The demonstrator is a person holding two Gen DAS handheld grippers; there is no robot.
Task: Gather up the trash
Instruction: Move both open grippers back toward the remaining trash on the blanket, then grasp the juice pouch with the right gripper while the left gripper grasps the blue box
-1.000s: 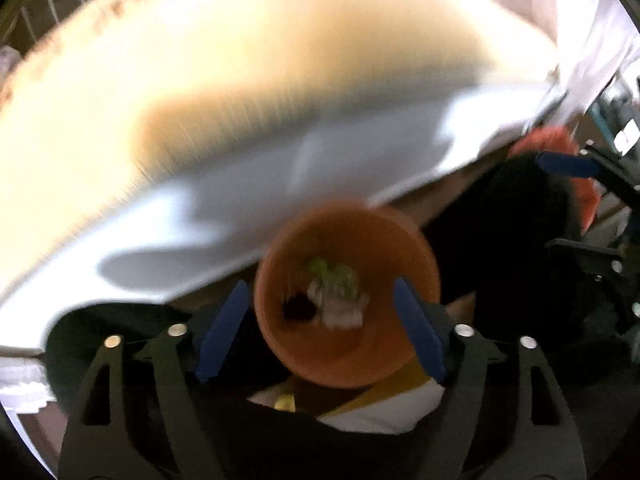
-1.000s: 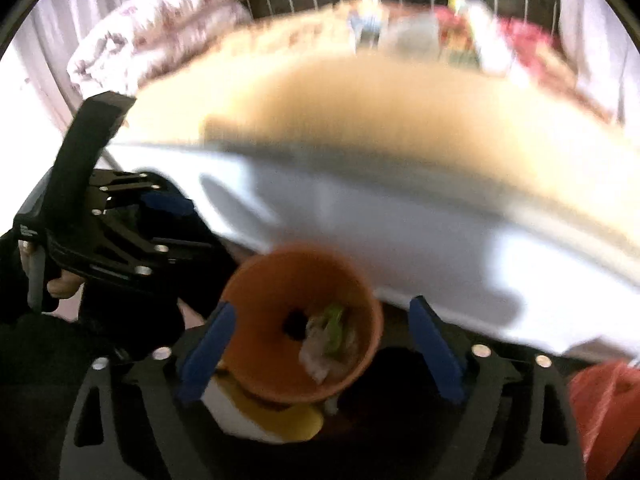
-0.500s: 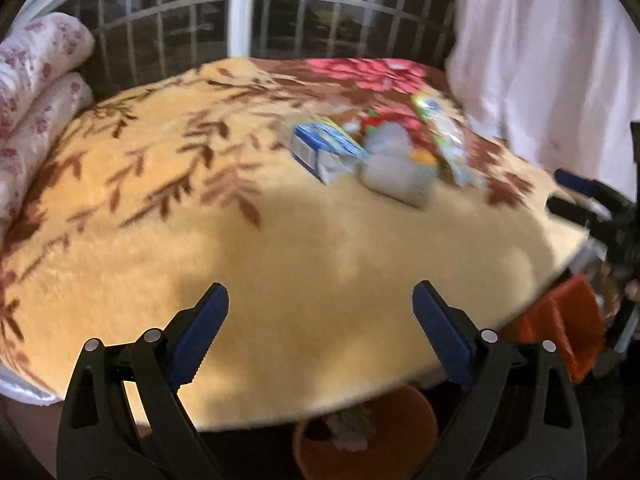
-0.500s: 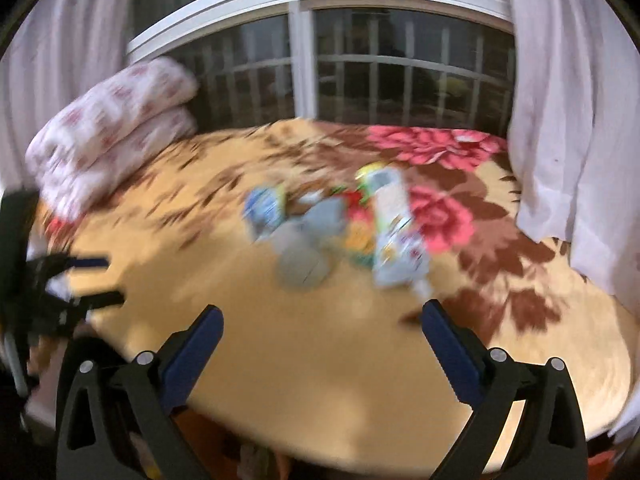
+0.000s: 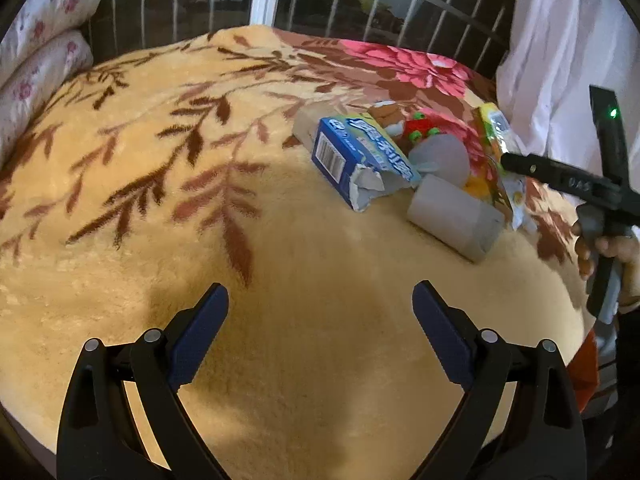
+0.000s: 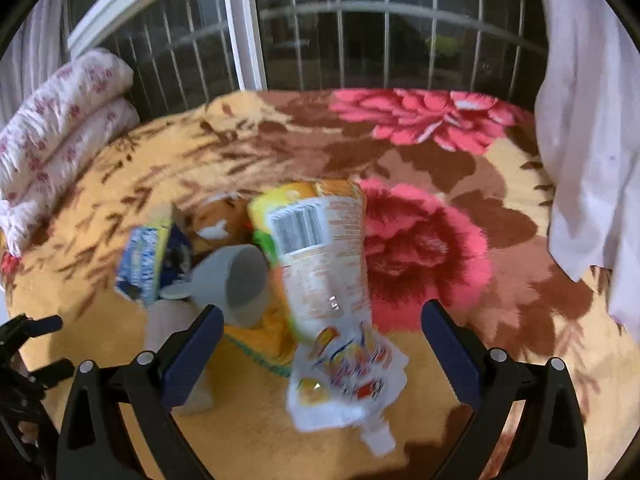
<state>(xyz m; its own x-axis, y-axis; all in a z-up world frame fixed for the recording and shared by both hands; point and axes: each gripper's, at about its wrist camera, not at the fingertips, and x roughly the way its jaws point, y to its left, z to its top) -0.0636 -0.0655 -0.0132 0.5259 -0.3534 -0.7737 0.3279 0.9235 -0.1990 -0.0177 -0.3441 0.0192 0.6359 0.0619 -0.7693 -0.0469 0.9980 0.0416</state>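
A pile of trash lies on the yellow flowered blanket (image 5: 280, 240). It holds a torn blue carton (image 5: 360, 160), a grey cardboard tube (image 5: 456, 218), a grey paper cup (image 5: 440, 156) and a printed drink pouch (image 5: 496, 148). My left gripper (image 5: 320, 292) hangs open over bare blanket, short of the pile and left of it. My right gripper (image 6: 320, 310) is open just above the drink pouch (image 6: 320, 264), with nothing between its pads. The cup (image 6: 236, 280) and blue carton (image 6: 148, 260) lie left of the pouch. A hand (image 5: 600, 248) holds the right gripper's body (image 5: 576, 184).
Rolled flowered quilts (image 5: 40, 40) lie at the blanket's far left. A barred window (image 6: 360, 20) stands behind the bed and a white curtain (image 6: 592, 120) hangs at the right. Something orange (image 5: 588, 364) shows below the bed's right edge.
Both grippers have risen from over an orange bin below the bed edge to over the blanket. The right one has moved in close over the trash pile.
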